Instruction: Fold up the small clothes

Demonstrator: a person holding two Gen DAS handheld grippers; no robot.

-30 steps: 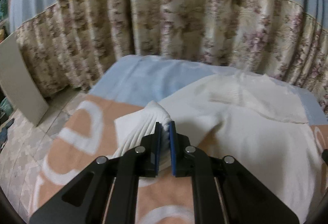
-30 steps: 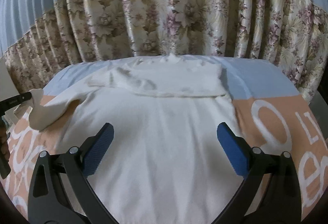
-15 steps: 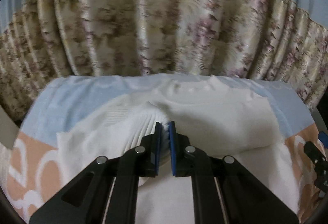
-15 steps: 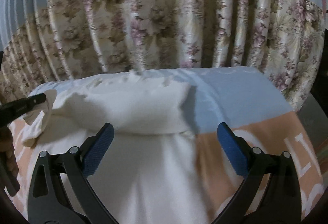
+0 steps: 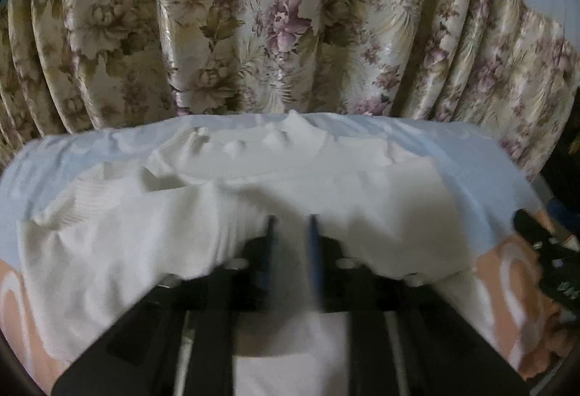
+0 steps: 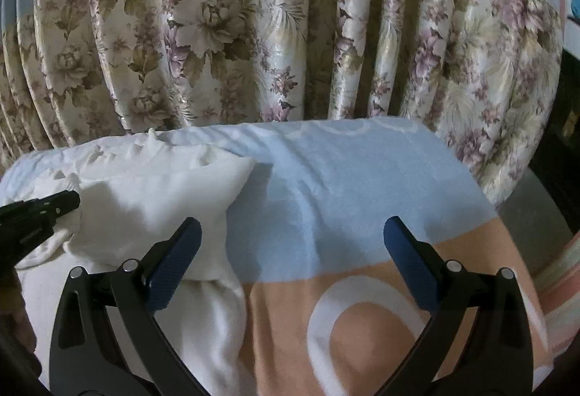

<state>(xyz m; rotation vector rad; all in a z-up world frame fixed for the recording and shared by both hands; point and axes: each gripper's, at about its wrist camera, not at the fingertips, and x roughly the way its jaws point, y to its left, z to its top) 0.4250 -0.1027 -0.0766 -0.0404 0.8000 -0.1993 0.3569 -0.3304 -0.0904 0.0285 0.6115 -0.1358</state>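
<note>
A white knit top (image 5: 344, 185) lies on the blanket, its sleeve folded across the body. My left gripper (image 5: 291, 238) is low over the top's middle, jaws opening. White cloth drapes over the fingers (image 5: 314, 243) and shows in the gap between the blue pads, which stand apart from it. From the right wrist view, the top (image 6: 145, 200) fills the left side. My right gripper (image 6: 293, 243) hangs wide open above the blanket beside the top's right edge, holding nothing. The left gripper's tip (image 6: 54, 205) shows at the left edge.
The blanket (image 6: 344, 185) is pale blue at the back and orange with white letters at the front. A floral curtain (image 5: 290, 15) hangs close behind its far edge. Floor shows past the blanket's right side (image 6: 525, 214).
The left gripper carried the sleeve rightward across the top and lowered it, and its jaws have come apart. The right gripper swung right, off the top and over the bare blanket.
</note>
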